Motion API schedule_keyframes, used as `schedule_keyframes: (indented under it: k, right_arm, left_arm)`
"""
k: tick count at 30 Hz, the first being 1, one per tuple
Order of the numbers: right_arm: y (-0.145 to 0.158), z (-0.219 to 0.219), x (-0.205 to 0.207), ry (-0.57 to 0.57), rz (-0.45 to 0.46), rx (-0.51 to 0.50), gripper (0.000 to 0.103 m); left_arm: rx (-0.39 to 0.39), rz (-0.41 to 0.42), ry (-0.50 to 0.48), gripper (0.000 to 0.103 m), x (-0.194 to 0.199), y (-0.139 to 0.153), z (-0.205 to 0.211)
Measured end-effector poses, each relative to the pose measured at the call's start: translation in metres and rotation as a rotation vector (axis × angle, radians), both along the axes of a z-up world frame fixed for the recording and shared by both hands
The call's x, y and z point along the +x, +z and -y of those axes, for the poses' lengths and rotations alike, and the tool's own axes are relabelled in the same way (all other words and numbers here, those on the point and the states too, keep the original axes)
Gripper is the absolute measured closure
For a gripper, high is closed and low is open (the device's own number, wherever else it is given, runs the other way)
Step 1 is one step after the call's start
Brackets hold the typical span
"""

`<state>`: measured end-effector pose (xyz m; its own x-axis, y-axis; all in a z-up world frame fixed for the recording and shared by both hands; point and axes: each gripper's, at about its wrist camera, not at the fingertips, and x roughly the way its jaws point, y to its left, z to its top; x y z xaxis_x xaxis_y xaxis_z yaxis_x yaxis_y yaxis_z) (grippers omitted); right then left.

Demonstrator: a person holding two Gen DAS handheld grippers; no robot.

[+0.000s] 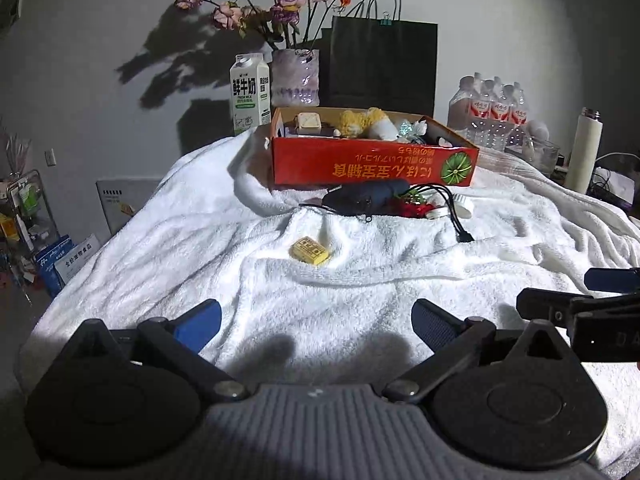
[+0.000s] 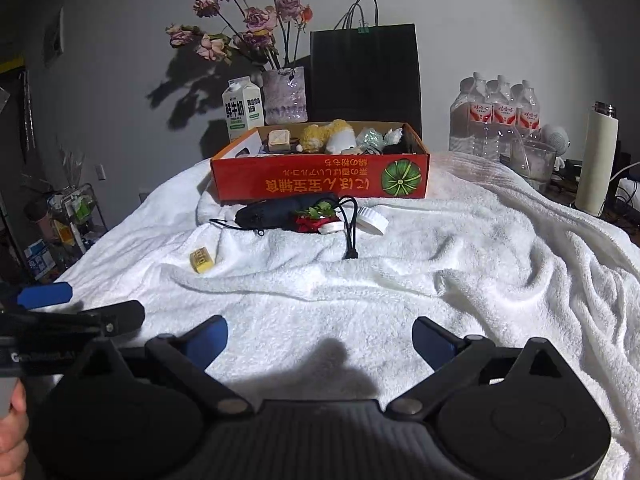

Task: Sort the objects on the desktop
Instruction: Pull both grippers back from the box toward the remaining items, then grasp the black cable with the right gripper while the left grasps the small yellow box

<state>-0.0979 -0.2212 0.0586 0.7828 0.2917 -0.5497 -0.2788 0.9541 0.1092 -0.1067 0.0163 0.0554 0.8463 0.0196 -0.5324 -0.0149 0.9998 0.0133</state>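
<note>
Lying on the white towel-covered desk (image 1: 360, 292), the small yellow rectangular block (image 1: 309, 251) sits well ahead of both empty hand-held grippers, left (image 1: 316, 320) and right (image 2: 320, 338), jaws apart, near the red cardboard box (image 1: 372, 162).

Left gripper (image 1: 316, 322): held low and level, jaws spread wide, nothing held between the blue pads (image 1: 199, 325).
Right gripper (image 2: 320, 338): held low alongside, jaws spread wide, nothing gripped.
Hand (image 2: 12, 428): seen wrapped around the left gripper's handle.
</note>
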Motion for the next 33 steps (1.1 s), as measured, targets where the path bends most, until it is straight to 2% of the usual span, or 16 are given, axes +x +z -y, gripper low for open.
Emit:
schedule_keyframes:
  k: [9,15,19,21,23,26,29,31,32,33]
  right_arm:
    - [-0.009,-0.008,0.032,0.005,-0.026,-0.024,0.004]
    - [-0.016,-0.013,0.06,0.013,-0.025,-0.041,0.005]
    - [-0.023,-0.017,0.086,0.018,-0.016,-0.078,0.01]
    - [-0.027,-0.017,0.1,0.015,-0.018,-0.082,0.011]
    - [-0.029,-0.017,0.112,0.014,-0.02,-0.078,0.018]
    - [-0.031,-0.018,0.128,0.024,-0.012,-0.057,0.025]
    - [-0.034,-0.024,0.146,0.038,-0.016,-0.051,0.042]
    - [-0.039,-0.029,0.158,0.05,-0.031,-0.046,0.063]
    - [-0.042,-0.033,0.161,0.053,-0.032,-0.053,0.063]
    - [-0.043,-0.036,0.162,0.055,-0.013,-0.068,0.064]
  left_arm:
    - [-0.017,-0.044,0.02,0.0,0.037,-0.012,-0.009]
    - [0.002,-0.045,0.009,0.0,0.067,-0.019,-0.011]
    - [0.046,-0.027,-0.001,0.004,0.092,-0.026,-0.007]
    - [0.049,-0.029,-0.016,0.011,0.106,-0.028,-0.005]
    - [0.041,-0.038,-0.024,0.015,0.117,-0.03,-0.005]
    - [0.026,-0.078,-0.039,0.031,0.135,-0.037,-0.005]
    - [0.04,-0.089,-0.019,0.031,0.144,-0.044,-0.003]
    - [0.066,-0.081,-0.014,0.031,0.144,-0.047,0.001]
    - [0.082,-0.08,-0.017,0.039,0.143,-0.047,0.004]
    - [0.076,-0.087,-0.035,0.064,0.143,-0.047,0.005]
